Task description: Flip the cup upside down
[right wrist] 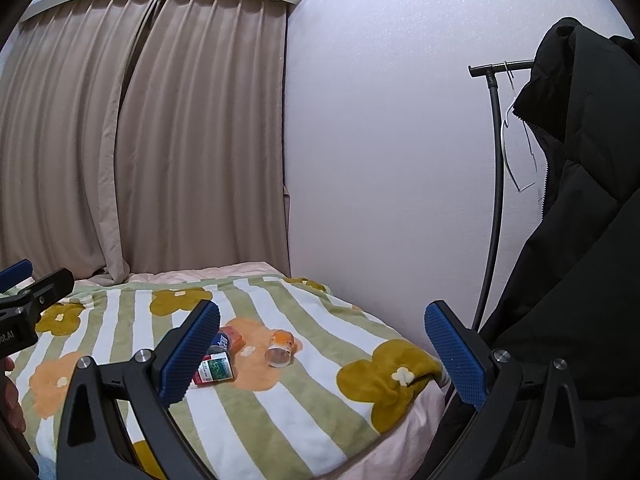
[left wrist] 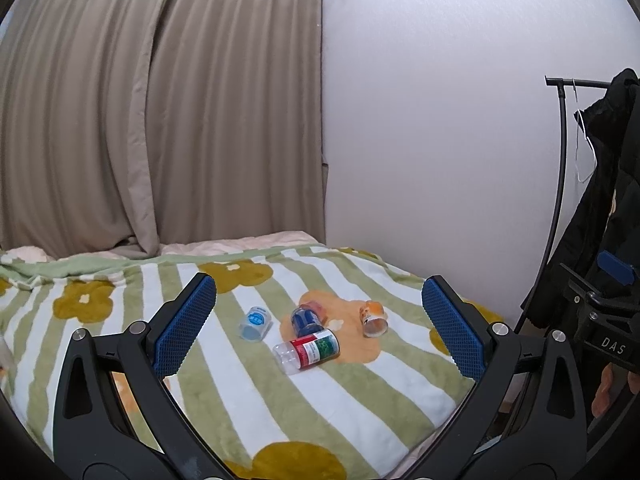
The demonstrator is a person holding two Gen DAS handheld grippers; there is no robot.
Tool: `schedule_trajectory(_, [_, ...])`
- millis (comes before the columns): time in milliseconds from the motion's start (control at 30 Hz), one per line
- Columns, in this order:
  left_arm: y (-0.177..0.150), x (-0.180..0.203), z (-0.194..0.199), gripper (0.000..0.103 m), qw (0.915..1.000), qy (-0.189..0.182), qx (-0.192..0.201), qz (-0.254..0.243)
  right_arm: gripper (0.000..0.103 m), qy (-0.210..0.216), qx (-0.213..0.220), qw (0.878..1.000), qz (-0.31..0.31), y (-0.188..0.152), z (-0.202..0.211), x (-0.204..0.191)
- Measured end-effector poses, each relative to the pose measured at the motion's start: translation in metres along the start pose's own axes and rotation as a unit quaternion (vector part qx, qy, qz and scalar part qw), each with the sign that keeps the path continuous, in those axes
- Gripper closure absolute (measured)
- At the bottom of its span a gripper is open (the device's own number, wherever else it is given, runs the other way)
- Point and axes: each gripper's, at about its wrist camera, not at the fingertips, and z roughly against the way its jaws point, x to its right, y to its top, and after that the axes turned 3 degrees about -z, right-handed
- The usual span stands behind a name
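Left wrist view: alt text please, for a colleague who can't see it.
Four small printed cups lie tipped on a striped floral blanket, beyond the open, empty left gripper. Beige curtains and a white wall stand behind.

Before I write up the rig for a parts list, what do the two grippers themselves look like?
Both look alike: the left gripper and right gripper have matte black angled frames with triangular cutouts and silver round bolts. Each finger carries a blue pad with a fine knobbly grid texture. White lettering reading DAS marks the right gripper's body. No cables show.
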Motion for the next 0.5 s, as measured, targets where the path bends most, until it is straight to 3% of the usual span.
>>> schedule_trajectory(500, [0.0032,-0.0038,0.0036,0.0,1.0,-0.005,0.004,0.002,0.001,0.006,0.003,1.0,-0.002,-0.0004,0.0021,0.0014])
